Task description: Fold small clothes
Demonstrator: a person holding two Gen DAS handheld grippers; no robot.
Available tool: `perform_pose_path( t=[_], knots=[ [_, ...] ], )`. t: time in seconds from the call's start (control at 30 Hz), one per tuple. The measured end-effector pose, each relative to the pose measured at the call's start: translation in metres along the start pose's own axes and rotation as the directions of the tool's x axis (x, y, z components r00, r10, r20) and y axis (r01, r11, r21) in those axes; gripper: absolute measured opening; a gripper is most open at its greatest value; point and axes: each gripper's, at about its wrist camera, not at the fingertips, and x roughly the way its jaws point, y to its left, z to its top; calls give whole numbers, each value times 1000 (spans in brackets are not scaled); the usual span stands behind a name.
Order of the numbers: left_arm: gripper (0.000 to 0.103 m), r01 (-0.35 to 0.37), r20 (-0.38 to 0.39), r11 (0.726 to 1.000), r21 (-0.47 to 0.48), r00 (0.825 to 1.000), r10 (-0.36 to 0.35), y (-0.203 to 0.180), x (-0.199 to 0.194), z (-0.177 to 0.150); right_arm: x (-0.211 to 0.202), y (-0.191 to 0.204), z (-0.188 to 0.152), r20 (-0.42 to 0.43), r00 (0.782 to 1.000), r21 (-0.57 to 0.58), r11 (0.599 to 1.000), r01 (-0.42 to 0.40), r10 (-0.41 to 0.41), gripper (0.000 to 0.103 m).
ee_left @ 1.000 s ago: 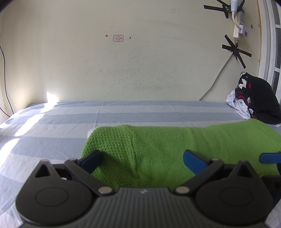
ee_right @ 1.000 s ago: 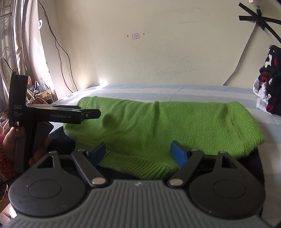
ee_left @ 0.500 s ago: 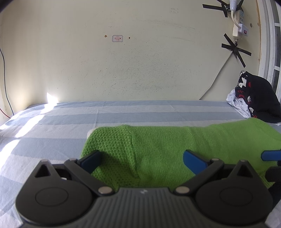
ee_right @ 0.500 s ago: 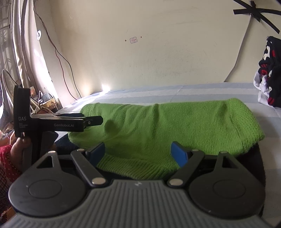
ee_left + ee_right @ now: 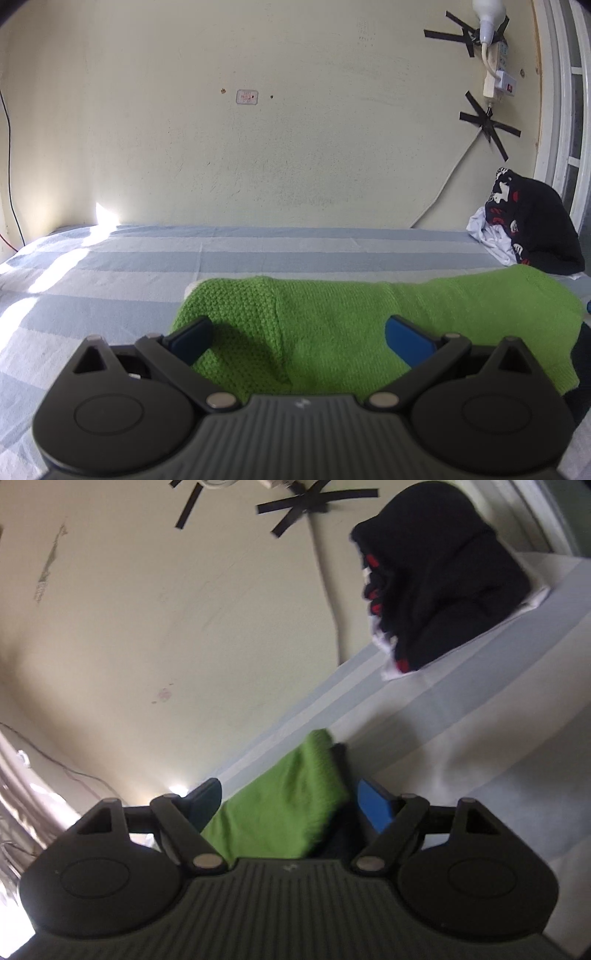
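**Green knit on the bed, both grippers empty**

Cream wall, taped cable and a striped blue-and-white bed [image 5: 258, 254] set the scene. On that bed lies the green knit garment [image 5: 332, 325], stretched sideways in a long band with a rounded fold at its left end; something dark shows under its right end, though what it is cannot be told. Well apart from it, against the wall at the right, sits a pile of black and white clothes [image 5: 532, 218].

At the garment's near edge, the left gripper [image 5: 299, 334] sits low and level, its blue fingers spread wide and holding nothing. In its own view the right gripper [image 5: 291, 803] is rolled sharply and the picture is blurred; its fingers also stand apart, with the knit's right end lying between them but not pinched.

Judging from this, one lengthwise fold looks done and a grasp for the next fold is being set up. That move calls for both pairs of fingers to close on the near edge or an end, catching every layer, then carry it across evenly so the loose knit does not sag or unroll.
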Motion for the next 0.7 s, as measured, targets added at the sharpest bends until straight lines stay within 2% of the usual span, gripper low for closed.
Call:
perform_pose_path(
  t=[0.07, 0.17, 0.2, 0.27, 0.3, 0.33, 0.4, 0.43, 0.47, 0.5, 0.53, 0.57, 0.63, 0.7],
  knots=[
    [103, 35, 22, 999, -7, 999, -35, 2, -5, 1, -1, -5, 2, -42, 997, -13, 998, 69, -70, 82],
    [99, 99, 1, 992, -83, 995, -99, 7, -3, 6, 3, -12, -5, -116, 988, -15, 995, 101, -102, 75],
    [95, 151, -17, 979, -136, 988, -154, 9, -2, 7, 3, -8, -7, -109, 988, -34, 994, 103, -107, 75],
    [87, 231, -28, 956, -181, 970, -240, 5, -2, 10, 5, -3, -9, -115, 987, -59, 992, 109, -115, 75],
    [80, 251, -28, 951, -179, 965, -260, 0, -3, 12, 7, -2, -10, -118, 986, -58, 992, 108, -115, 74],
    [67, 274, -30, 946, -175, 958, -284, -6, -4, 13, 10, -3, -9, -129, 986, -51, 994, 101, -107, 73],
    [50, 335, -64, 924, -183, 934, -352, -19, 2, 14, 15, -2, -12, -146, 985, -48, 995, 89, -95, 68],
    [43, 355, -93, 916, -190, 922, -376, -25, 7, 13, 18, 2, -14, -153, 984, -58, 995, 86, -94, 57],
    [40, 359, -130, 913, -192, 913, -386, -31, 15, 11, 26, 6, -17, -184, 980, -48, 997, 66, -74, 50],
    [29, 355, -167, 915, -189, 907, -387, -38, 23, 8, 31, 7, -20, -190, 980, -32, 998, 62, -67, 45],
    [21, 343, -199, 922, -181, 905, -376, -43, 31, 3, 34, 9, -22, -193, 979, -29, 998, 63, -67, 32],
    [19, 330, -183, 930, -162, 916, -357, -46, 32, 0, 38, 10, -22, -220, 974, -9, 998, 62, -62, 25],
    [18, 333, -192, 929, -161, 913, -361, -45, 31, 1, 39, 12, -19, -236, 972, 82, 996, 23, -3, 25],
    [18, 341, -193, 919, -199, 906, -377, -37, 29, 2, 35, 33, -11, -225, 972, 82, 995, -54, 71, 25]
  ],
)
